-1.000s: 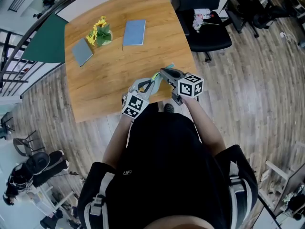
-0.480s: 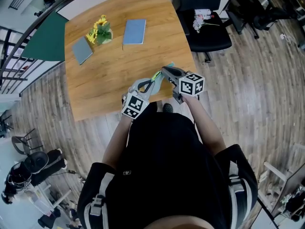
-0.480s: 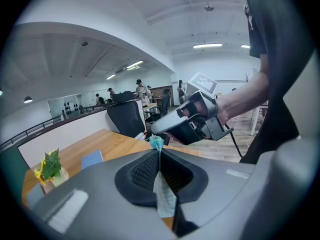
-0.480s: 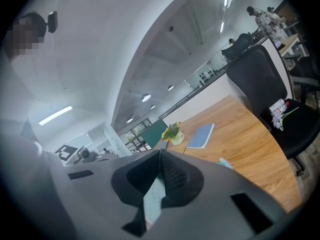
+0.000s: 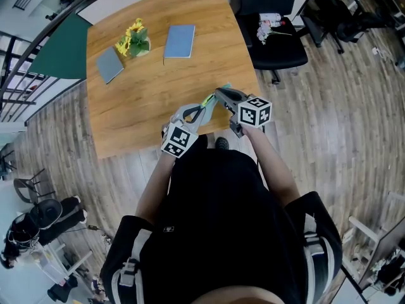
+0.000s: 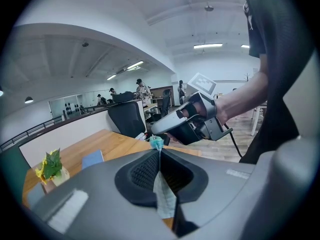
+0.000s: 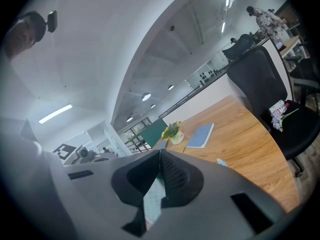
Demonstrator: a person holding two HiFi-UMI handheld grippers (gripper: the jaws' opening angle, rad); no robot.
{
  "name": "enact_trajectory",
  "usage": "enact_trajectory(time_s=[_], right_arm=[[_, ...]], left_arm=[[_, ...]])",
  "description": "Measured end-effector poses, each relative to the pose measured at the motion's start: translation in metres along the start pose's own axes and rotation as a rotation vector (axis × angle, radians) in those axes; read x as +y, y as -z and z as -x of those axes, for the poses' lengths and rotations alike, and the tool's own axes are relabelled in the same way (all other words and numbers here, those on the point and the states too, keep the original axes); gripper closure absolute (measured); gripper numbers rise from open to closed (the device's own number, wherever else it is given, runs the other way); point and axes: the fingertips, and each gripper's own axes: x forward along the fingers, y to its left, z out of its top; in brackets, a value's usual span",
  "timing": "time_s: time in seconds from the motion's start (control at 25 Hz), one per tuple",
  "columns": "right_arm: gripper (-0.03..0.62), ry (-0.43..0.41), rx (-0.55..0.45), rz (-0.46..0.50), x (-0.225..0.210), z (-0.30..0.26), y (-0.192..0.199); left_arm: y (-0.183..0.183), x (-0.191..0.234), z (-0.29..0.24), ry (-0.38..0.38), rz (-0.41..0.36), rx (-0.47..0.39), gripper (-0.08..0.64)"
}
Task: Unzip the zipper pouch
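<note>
Head view: the zipper pouch [image 5: 209,99], a small piece of pale teal cloth (mostly hidden by the tools), is held up over the worktop [image 5: 145,100] near its front corner. The left gripper [image 5: 204,107] and the right gripper [image 5: 218,94] each have their jaws closed tight on its fabric.

The zipper pouch [image 5: 209,99] is a small, pale teal-green cloth thing hanging in the air above the near edge of the wooden table [image 5: 145,100]. Its fabric is pinched between the left gripper [image 6: 159,154] and the right gripper [image 7: 160,156].
</note>
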Motion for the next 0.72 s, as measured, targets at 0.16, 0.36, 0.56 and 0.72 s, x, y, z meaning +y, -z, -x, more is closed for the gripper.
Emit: enact_trajectory(time_s=[0.16,0.36,0.56,0.72], right_arm=[[0.586,0.011,-0.004,0.003,-0.002,0.001,0.0],[0.586,0.019,-0.002,0.007,-0.004,0.001,0.0],[0.586,0.032,-0.006,0.008,-0.008,0.003,-0.002],[0.586,0.039,-0.008,0.006,-0.013,0.002,-0.002]], left_arm=[[0.0,-0.001,0.002,0.002,0.0,-0.005,0.551],[0.0,-0.001,0.001,0.008,-0.003,-0.006,0.551],[-0.002,-0.002,0.002,0.01,-0.007,-0.006,0.551],[-0.002,0.0,0.001,0.011,-0.007,-0.006,0.551]])
